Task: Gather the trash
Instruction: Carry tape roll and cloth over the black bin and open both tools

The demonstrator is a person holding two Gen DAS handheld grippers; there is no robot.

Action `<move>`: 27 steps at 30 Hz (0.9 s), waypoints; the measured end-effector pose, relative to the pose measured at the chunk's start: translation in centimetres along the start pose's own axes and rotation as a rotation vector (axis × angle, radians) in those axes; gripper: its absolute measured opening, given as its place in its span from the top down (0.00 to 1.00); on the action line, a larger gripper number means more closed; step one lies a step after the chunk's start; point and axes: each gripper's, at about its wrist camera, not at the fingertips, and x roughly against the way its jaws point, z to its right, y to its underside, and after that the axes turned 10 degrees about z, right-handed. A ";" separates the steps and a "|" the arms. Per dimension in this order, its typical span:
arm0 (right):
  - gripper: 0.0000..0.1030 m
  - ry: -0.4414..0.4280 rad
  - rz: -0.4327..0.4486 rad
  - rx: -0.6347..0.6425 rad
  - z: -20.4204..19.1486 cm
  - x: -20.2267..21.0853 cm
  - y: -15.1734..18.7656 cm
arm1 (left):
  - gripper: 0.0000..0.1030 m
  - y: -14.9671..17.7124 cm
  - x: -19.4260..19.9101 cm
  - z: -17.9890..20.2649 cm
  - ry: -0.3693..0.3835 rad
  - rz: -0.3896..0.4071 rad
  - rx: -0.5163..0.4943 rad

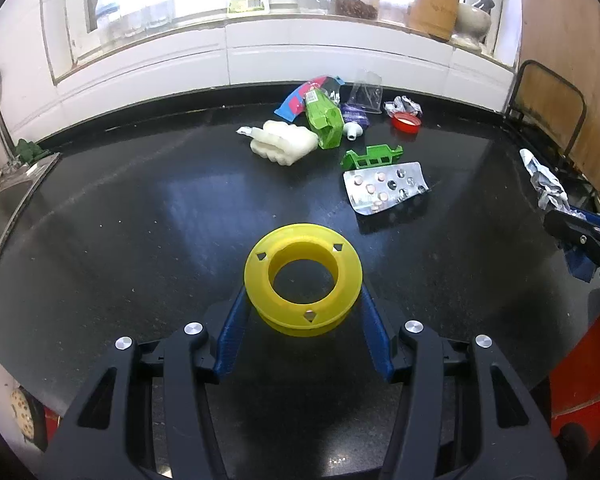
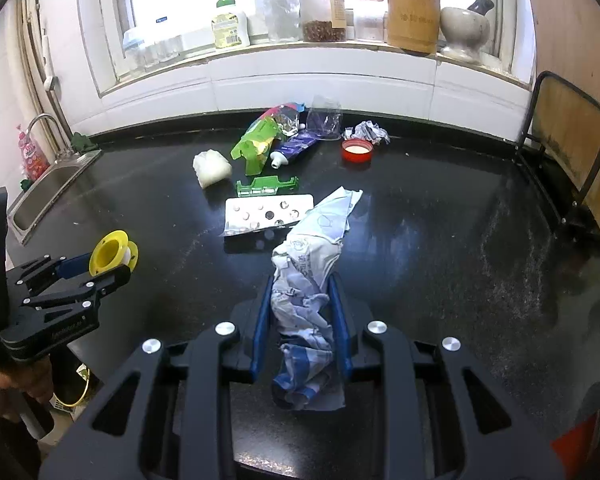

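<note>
My left gripper (image 1: 303,300) is shut on a yellow plastic spool (image 1: 302,278), held above the black counter (image 1: 120,220); the right wrist view shows the same spool (image 2: 114,255) at the left. My right gripper (image 2: 302,300) is shut on a crumpled white and blue wrapper (image 2: 306,264), which sticks up between the blue fingers (image 2: 262,320). Trash lies at the back of the counter: a pill blister pack (image 1: 386,192), a green plastic clip (image 1: 372,156), a white foam piece (image 1: 282,142), a green packet (image 1: 324,118), a toothpaste tube (image 2: 294,146), a red lid (image 1: 407,122) and crumpled foil (image 2: 366,132).
A steel sink (image 2: 48,192) with a tap sits at the left end of the counter. Bottles, jars, a wooden utensil holder (image 2: 414,14) and a mortar stand on the windowsill. A metal-framed rack (image 2: 568,140) stands at the right. Something red (image 1: 576,368) lies below the counter's right edge.
</note>
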 end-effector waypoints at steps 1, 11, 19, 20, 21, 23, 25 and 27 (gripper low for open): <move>0.73 0.000 0.000 0.001 0.0 0.0 0.0 | 0.50 0.0 0.0 -0.1 -0.001 0.000 0.000; 0.73 -0.041 0.004 0.024 -2.2 -1.4 -1.4 | 0.50 -1.0 1.2 -2.9 -0.042 0.034 0.026; 0.73 -0.265 0.013 0.130 -12.8 -3.9 -3.3 | 0.50 -0.1 6.3 -10.9 -0.186 0.085 0.120; 0.73 -0.302 0.010 0.147 -14.6 -4.2 -3.4 | 0.50 0.4 7.3 -12.3 -0.217 0.088 0.133; 0.73 -0.356 0.004 0.166 -17.1 -4.6 -3.5 | 0.50 1.0 8.2 -13.6 -0.245 0.089 0.148; 0.73 -0.428 -0.008 0.200 -20.8 -5.1 -3.3 | 0.50 2.6 10.3 -16.7 -0.315 0.086 0.191; 0.73 -0.508 -0.023 0.246 -25.2 -5.4 -2.8 | 0.50 4.1 11.8 -19.1 -0.368 0.082 0.223; 0.73 -0.595 -0.045 0.293 -30.1 -5.6 -1.7 | 0.50 6.5 13.8 -22.0 -0.444 0.069 0.263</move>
